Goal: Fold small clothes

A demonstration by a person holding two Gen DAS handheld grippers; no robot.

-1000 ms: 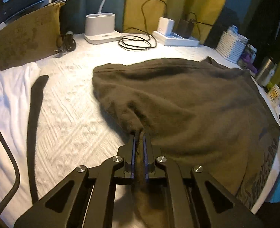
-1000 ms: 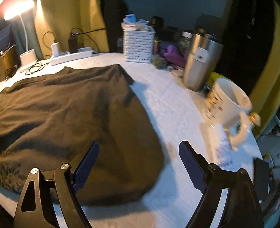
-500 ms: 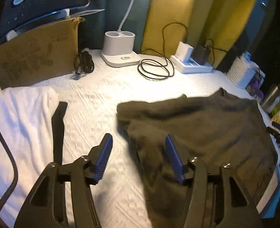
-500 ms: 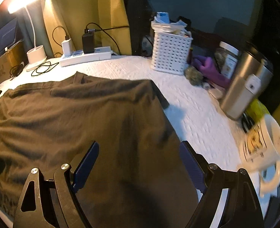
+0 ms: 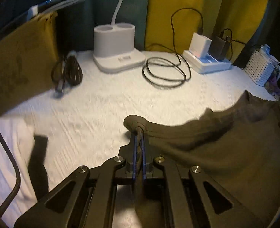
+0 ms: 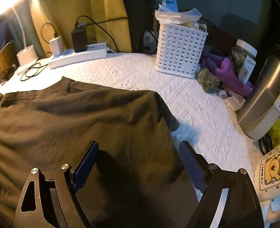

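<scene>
Fingers, left gripper (image 5: 138, 138): blue pads pressed together on a bunched fold at the edge of the dark olive garment (image 5: 234, 148), fabric gathered between them.
Fingers, right gripper (image 6: 138, 163): spread wide, nothing between them, poised above the same garment (image 6: 79, 125) near its right edge.
Garment: spread over the white quilted surface (image 5: 102, 102), wrinkled, one corner turned up toward the white perforated basket (image 6: 179, 51).
Surface, far edge: white lamp base (image 5: 117, 49); coiled black cable (image 5: 166, 72) just beside it; white power strip (image 5: 208, 62) carrying a white and a black charger.
Surface, left side: second bundled black cable (image 5: 69, 72); brown cardboard (image 5: 20, 64) leaning behind it.
Surface, right side: purple cloth (image 6: 229, 74), lidded jar (image 6: 244, 60), steel tumbler (image 6: 263, 98), white mug with bear print (image 6: 272, 171).
</scene>
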